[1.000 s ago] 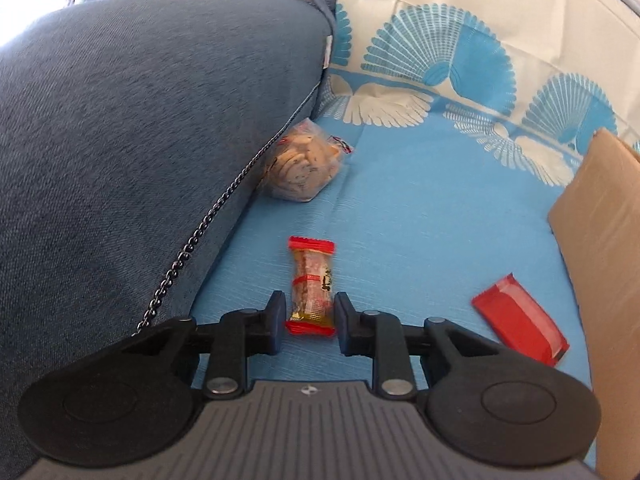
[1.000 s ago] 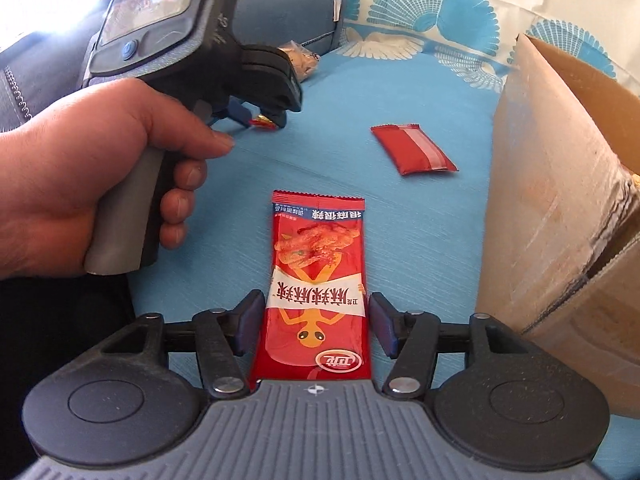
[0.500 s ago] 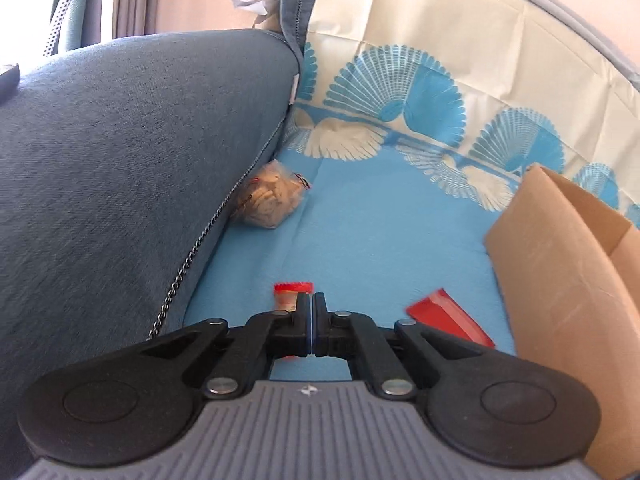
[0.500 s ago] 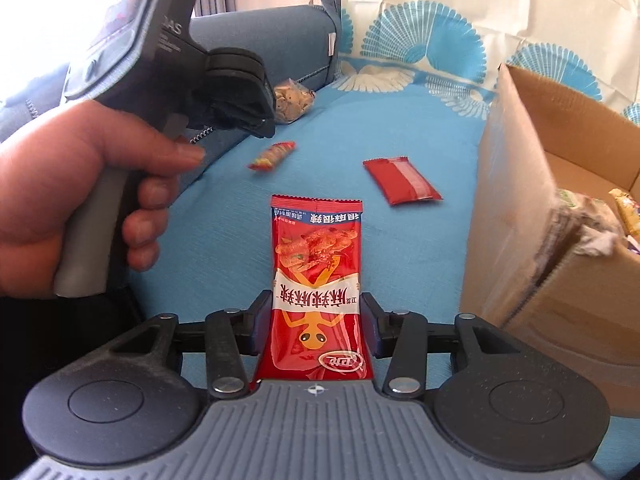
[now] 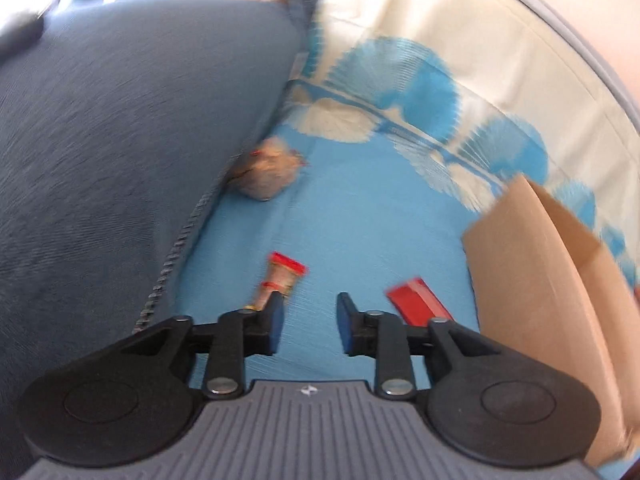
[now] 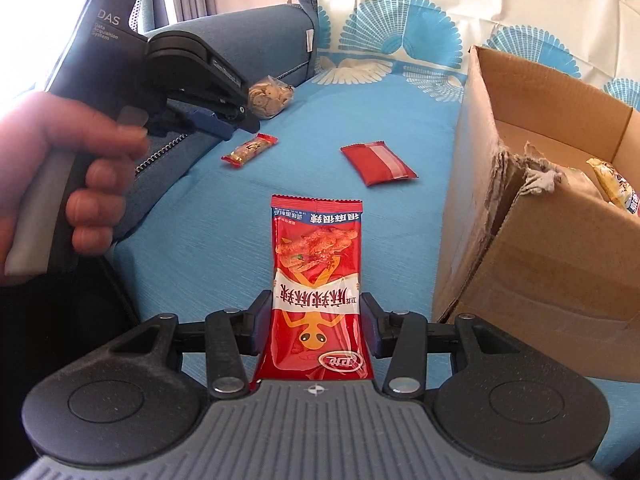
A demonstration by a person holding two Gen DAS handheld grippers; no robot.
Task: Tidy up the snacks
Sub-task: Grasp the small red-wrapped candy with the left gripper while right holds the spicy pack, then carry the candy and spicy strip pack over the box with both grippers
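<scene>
On the blue sofa seat (image 6: 208, 240) — the right gripper (image 6: 314, 326) is pinching a red snack packet (image 6: 316, 288), which is sticking up beside the cardboard box (image 6: 560, 264) at the seat's right edge. The left gripper (image 5: 309, 322), jaws just opening, is hanging spread and empty over a small candy bar (image 5: 280, 280) near the left cushion (image 5: 120, 140) — a red pouch (image 6: 378, 162) is lying mid-seat.

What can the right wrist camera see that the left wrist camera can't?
Only the right wrist view shows the big red snack packet held in the right gripper, the hand holding the left gripper, and snacks inside the cardboard box.

Only the left wrist view shows the left gripper open, nothing between its fingers.

Both show the small candy bar, the flat red packet, the cracker bag and the blue cloth.
</scene>
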